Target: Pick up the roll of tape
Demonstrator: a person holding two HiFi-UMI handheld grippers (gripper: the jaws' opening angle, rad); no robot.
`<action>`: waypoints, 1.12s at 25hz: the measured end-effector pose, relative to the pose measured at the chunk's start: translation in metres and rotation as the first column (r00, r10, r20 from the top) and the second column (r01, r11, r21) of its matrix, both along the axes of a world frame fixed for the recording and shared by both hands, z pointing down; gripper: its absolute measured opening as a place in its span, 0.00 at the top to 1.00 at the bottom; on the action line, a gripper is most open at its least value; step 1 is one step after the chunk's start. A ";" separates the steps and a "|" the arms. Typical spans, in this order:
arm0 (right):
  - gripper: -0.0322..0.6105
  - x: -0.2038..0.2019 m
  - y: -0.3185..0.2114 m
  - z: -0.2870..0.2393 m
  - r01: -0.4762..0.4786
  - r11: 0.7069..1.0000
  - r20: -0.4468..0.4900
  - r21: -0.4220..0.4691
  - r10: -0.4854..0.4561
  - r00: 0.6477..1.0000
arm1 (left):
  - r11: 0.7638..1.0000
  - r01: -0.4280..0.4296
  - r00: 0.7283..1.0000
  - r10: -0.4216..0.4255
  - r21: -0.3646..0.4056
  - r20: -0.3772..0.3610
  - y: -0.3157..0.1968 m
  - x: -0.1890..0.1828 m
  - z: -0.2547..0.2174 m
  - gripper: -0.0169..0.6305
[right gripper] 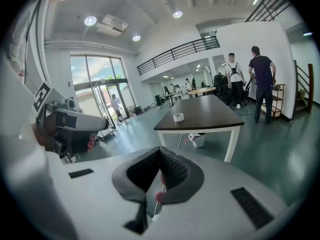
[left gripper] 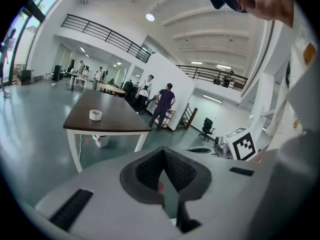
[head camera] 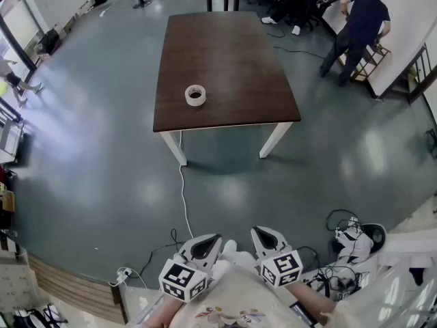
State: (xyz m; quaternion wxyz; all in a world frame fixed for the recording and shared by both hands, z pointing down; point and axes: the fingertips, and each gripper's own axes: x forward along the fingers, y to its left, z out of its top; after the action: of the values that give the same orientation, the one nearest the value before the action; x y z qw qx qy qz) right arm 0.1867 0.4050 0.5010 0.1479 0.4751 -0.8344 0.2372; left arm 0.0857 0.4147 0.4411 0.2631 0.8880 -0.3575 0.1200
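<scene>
The white roll of tape [head camera: 196, 95] lies flat on the dark brown rectangular wooden table [head camera: 225, 53], near the table's front edge. Well apart from the table, over the grey floor [head camera: 102, 183], the left gripper [head camera: 208, 243] and right gripper [head camera: 263, 238] sit side by side. The fingers [left gripper: 147, 171] of the left and the fingers [right gripper: 172, 171] of the right are pressed together, pinching nothing.

Tape roll [head camera: 196, 95] flat on table [head camera: 232, 60]

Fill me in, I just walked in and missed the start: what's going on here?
A person holds a left gripper and a right gripper close to the body, both shut and empty. The roll of tape lies untouched on the dark table across the floor, well out of reach. Two other people stand by the far wall, apart from all this.
</scene>
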 end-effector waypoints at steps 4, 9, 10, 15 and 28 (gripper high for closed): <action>0.94 0.004 0.009 -0.011 -0.006 1.000 0.001 -0.002 0.006 1.000 | 1.000 0.020 1.000 -0.020 -0.003 -0.001 0.008 0.000 -0.005 0.96; 0.94 -0.014 0.018 -0.014 0.038 0.999 0.007 0.011 -0.038 0.999 | 0.999 0.035 0.999 -0.035 -0.004 -0.010 0.014 -0.008 -0.004 0.96; 0.94 -0.017 0.019 -0.016 0.051 0.999 0.015 0.011 -0.051 0.999 | 0.999 0.041 0.999 -0.041 -0.006 -0.017 0.014 -0.009 -0.005 0.96; 0.94 -0.026 0.027 -0.011 0.118 0.993 0.069 -0.018 -0.117 0.991 | 0.998 0.069 0.997 -0.068 0.013 -0.023 0.012 -0.009 -0.007 0.96; 0.94 -0.016 0.010 0.004 0.144 0.989 0.052 -0.016 -0.143 0.988 | 0.987 0.162 0.986 -0.162 -0.002 -0.031 0.002 -0.017 0.010 0.96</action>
State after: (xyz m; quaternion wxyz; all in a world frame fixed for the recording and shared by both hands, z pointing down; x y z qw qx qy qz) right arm 0.1710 0.4152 0.5046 0.1479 0.4063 -0.8674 0.2462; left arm 0.0685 0.4168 0.4514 0.2774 0.8579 -0.4241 0.0843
